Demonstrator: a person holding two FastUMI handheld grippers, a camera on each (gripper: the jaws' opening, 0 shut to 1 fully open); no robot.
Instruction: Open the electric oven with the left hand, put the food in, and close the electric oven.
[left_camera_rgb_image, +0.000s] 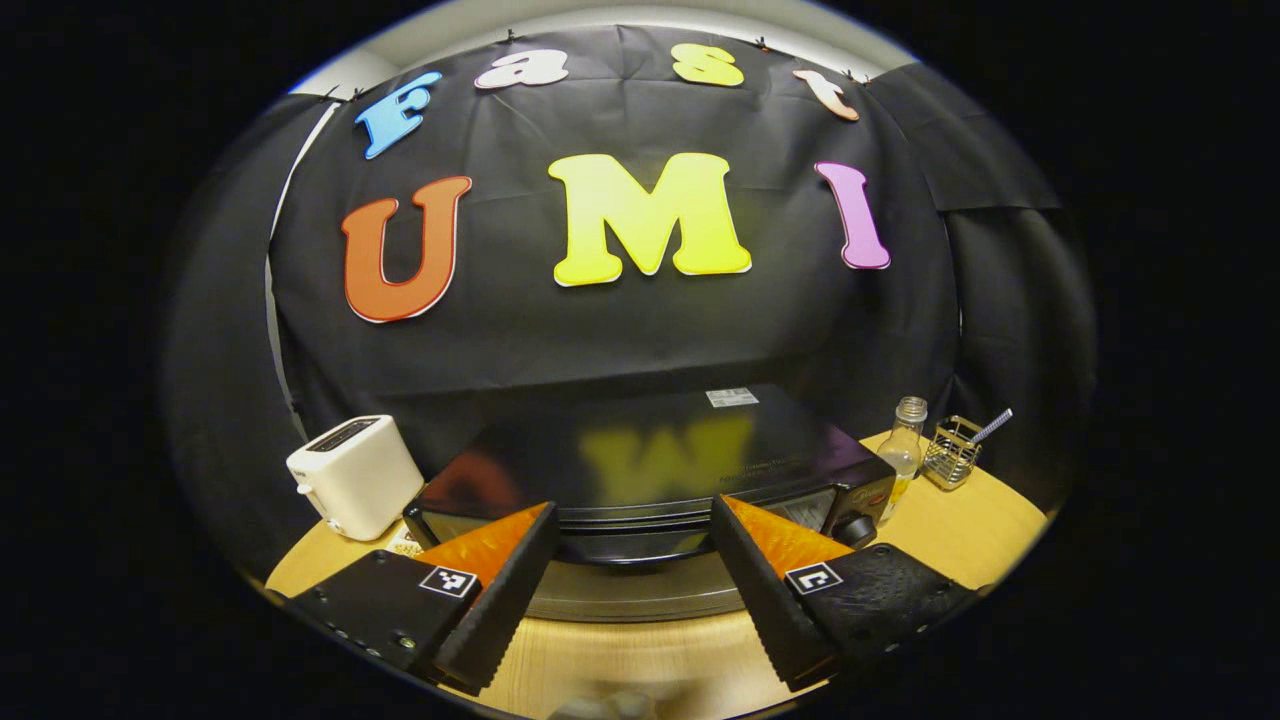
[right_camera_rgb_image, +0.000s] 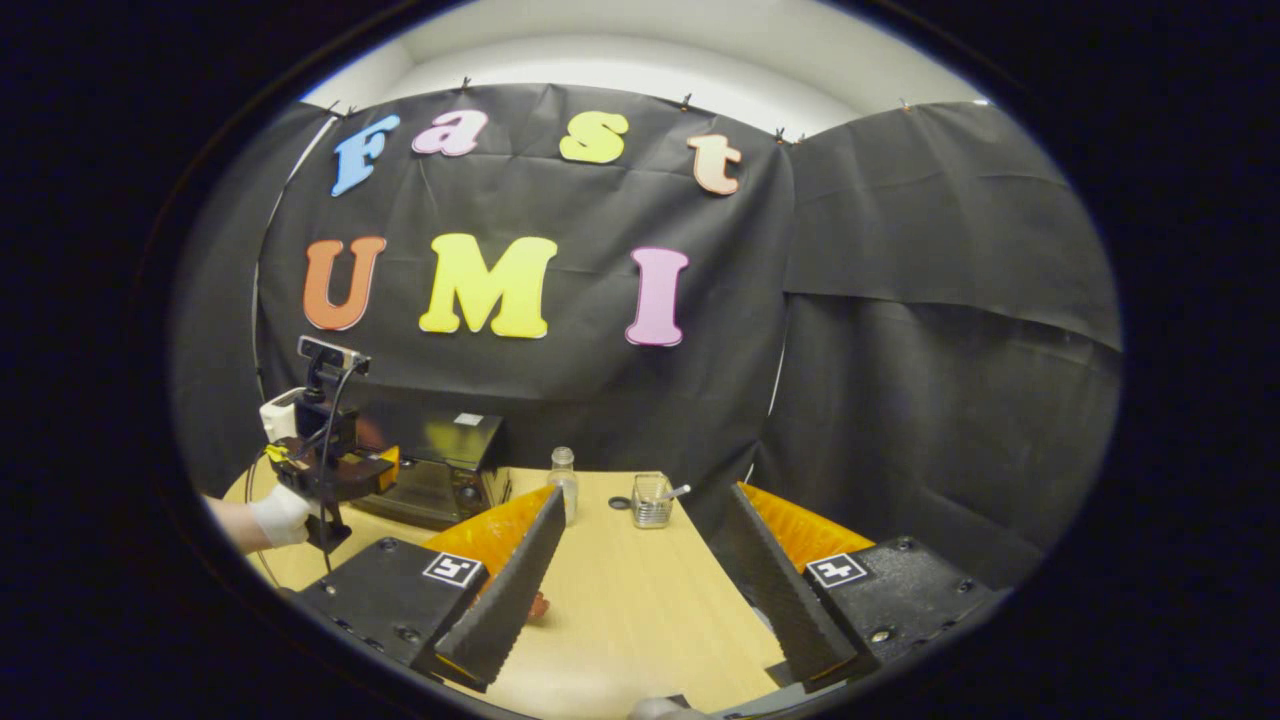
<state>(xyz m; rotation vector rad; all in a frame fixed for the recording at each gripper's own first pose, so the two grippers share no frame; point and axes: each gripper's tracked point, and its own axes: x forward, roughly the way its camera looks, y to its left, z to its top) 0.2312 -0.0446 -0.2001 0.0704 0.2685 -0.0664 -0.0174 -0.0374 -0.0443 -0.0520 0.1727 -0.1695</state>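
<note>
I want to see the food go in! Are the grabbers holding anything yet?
No. The left gripper is open in front of the oven, fingers touching nothing. The right gripper is open above the table.

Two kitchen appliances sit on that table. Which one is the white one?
The toaster is the white one, standing at the table's left end. Beside it, the electric oven is black and glossy, wide and flat-topped, with a knob on its front.

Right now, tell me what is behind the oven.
Behind the oven hangs the booth's black cloth. A white toaster stands left of it. The table right behind it is hidden by the oven.
</note>
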